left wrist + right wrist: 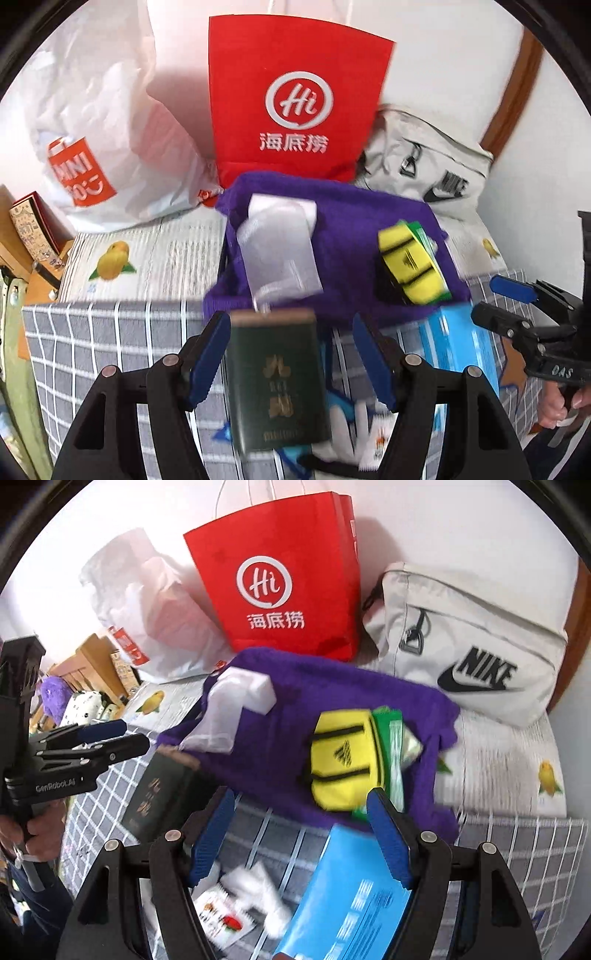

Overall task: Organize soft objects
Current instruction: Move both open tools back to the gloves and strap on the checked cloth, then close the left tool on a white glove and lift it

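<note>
Between the left hand-held gripper's [291, 358] spread fingers lies the green box [277, 380].

A white wall [461, 524] stands bright behind the grey checked bedcover [517, 853]. Left of the bedcover sits wooden furniture [92, 657]; right of it, a brown wooden frame [517, 92].
</note>
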Tool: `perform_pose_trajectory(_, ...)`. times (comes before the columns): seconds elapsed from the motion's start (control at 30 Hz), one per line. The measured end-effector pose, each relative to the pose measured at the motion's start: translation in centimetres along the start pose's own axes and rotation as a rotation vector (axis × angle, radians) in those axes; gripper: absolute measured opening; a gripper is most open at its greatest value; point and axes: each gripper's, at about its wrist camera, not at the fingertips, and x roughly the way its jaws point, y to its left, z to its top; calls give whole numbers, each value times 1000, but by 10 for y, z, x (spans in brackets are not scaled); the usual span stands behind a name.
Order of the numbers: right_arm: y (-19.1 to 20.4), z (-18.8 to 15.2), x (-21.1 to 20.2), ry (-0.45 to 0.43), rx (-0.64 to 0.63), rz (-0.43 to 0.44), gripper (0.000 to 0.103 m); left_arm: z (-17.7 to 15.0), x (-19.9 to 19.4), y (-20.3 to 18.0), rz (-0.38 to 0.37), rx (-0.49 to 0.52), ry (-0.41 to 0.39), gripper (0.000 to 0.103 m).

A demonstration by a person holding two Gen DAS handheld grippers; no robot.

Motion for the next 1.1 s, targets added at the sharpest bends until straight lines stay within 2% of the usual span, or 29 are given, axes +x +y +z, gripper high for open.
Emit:
perform_pose_trajectory(0.1,4,-26,-5,28,14,13,74,-28,-10,-4,-5,21,16,67)
perform_pose_trajectory(0.27,13,-70,-28,3,33,29,74,-76,-20,-13,-30,32,37,67)
perform_pose_trajectory(0.57,28,-142,-54,-12,50,23,74,-149,-12,-36,-84,45,98,67)
perform_pose_trajectory(0.77,30,-178,-51,15,89,51,74,-184,19,-50,-27,83,145,67)
perform_pose_trajectory(0.8,31,-181,-50,20,88,52,74,-187,23,-52,-18,85,142,67)
perform_pose_trajectory(0.87,33,-190,-47,31,86,45,74,-192,23,-56,8,120,88,66)
perform_pose_trajectory(0.9,33,-193,-46,36,85,37,74,-192,23,-57,18,129,80,60)
perform_pose_trajectory(0.93,35,-196,-45,41,80,29,74,-192,22,-57,26,136,62,47)
perform_pose_trajectory(1.03,38,-203,-42,40,62,19,74,-190,20,-56,9,149,44,26)
perform_pose_trajectory(1.1,41,-204,-39,41,59,27,73,-186,19,-51,-2,141,46,19)
